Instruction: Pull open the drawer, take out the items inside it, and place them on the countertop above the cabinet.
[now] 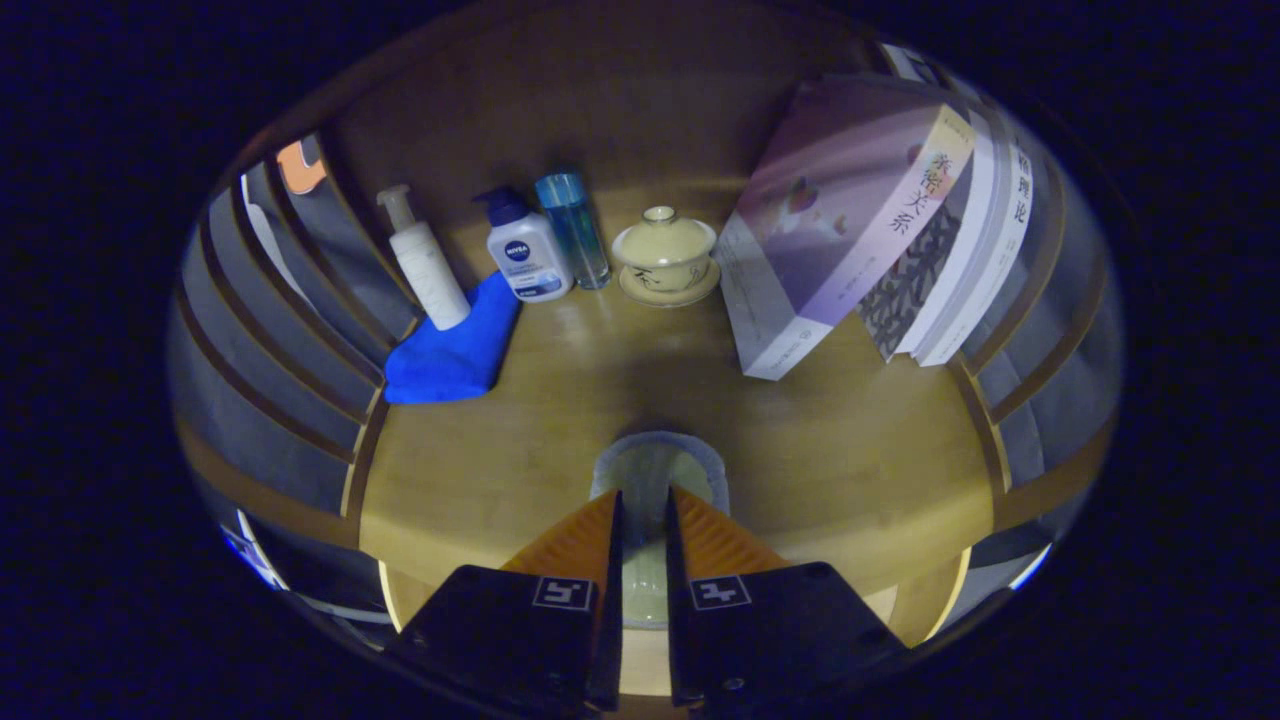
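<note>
The tongs (643, 520) pinch a pale dish (655, 470) by its rim, just above the bench (520, 440). It looks glazed, slippery and breakable, so set it down gently.

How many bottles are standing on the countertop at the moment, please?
3, in a row beyond the gripper, which is shut on a pale item: a white pump bottle on the blue cloth, a white bottle with a blue cap, then a clear blue bottle beside the lidded teacup.

The hand-held gripper (644, 520) has ribbed wedge fingers, dark screwed mounts, square markers.
</note>
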